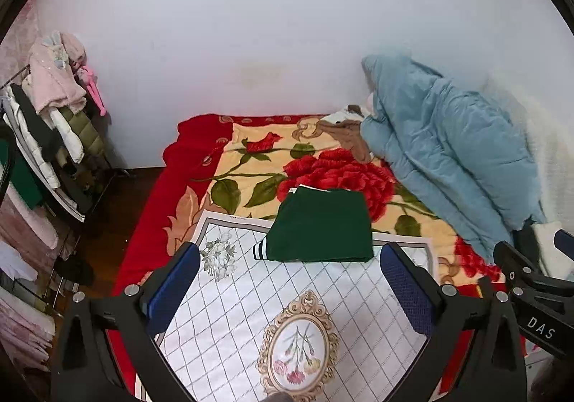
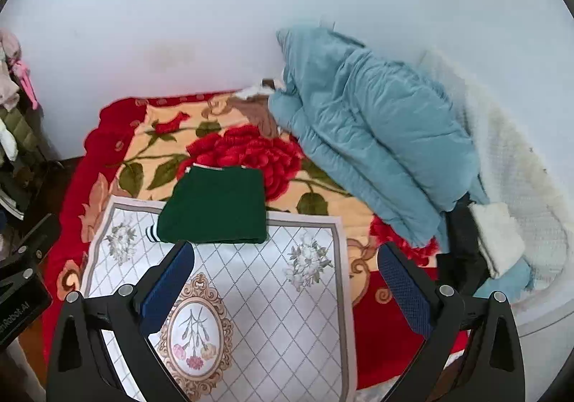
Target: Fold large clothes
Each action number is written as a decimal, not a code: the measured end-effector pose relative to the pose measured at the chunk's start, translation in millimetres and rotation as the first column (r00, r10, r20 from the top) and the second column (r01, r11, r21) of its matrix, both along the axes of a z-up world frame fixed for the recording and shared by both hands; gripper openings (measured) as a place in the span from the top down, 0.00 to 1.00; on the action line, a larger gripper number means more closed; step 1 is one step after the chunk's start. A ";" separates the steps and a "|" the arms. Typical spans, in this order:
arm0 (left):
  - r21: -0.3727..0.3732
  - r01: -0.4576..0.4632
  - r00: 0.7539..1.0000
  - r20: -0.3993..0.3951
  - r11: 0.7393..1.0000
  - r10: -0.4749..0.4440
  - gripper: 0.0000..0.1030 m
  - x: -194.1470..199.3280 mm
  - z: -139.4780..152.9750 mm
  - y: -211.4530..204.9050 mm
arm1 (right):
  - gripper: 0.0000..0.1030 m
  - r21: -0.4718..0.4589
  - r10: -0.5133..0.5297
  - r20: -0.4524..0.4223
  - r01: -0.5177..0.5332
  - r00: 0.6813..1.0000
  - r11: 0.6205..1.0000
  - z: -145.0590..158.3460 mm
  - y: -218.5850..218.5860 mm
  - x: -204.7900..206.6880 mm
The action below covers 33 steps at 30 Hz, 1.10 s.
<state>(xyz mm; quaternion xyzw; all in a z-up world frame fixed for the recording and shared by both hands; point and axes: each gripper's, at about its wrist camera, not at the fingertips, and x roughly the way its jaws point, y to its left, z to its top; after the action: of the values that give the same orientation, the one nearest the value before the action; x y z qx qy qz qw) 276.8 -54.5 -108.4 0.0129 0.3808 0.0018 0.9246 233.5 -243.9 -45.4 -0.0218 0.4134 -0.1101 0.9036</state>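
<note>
- The left gripper (image 1: pixel 290 289) hung wide open and empty; ahead of its blue pads lay the folded dark green garment with a striped cuff (image 1: pixel 319 224), on the far edge of a white quilted mat (image 1: pixel 229 294).
- The right gripper (image 2: pixel 286 285) was likewise spread and empty, with the green garment (image 2: pixel 215 206) ahead-left.
- Only the left view showed the crowded clothes rack (image 1: pixel 53 122), far left.
- Only the right view fully showed the fluffy white blanket (image 2: pixel 516 165), right of a pale blue padded quilt (image 2: pixel 373 136).
</note>
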 end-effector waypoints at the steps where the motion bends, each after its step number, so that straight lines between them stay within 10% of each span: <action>1: 0.005 -0.003 1.000 0.012 1.000 0.003 0.00 -9.2 7.8 -1.5 | 0.00 -0.002 0.001 0.010 -0.001 1.000 1.000 7.9 -1.5 -11.2; 18: 0.002 -0.063 0.995 0.075 0.998 0.063 0.00 -97.1 62.8 2.8 | 0.00 -0.016 0.044 0.134 -0.042 0.990 0.999 100.1 -0.8 -133.4; 33: -0.002 -0.094 0.993 0.077 0.996 0.094 0.00 -119.9 63.5 5.6 | 0.00 -0.014 0.079 0.143 -0.077 0.987 0.997 109.2 -3.4 -147.0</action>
<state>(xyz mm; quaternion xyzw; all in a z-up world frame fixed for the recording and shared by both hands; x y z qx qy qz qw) 156.9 -48.9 -44.9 -0.0043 0.3453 0.0461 0.9374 86.5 -247.3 63.8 -0.0339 0.3459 -0.0777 0.9344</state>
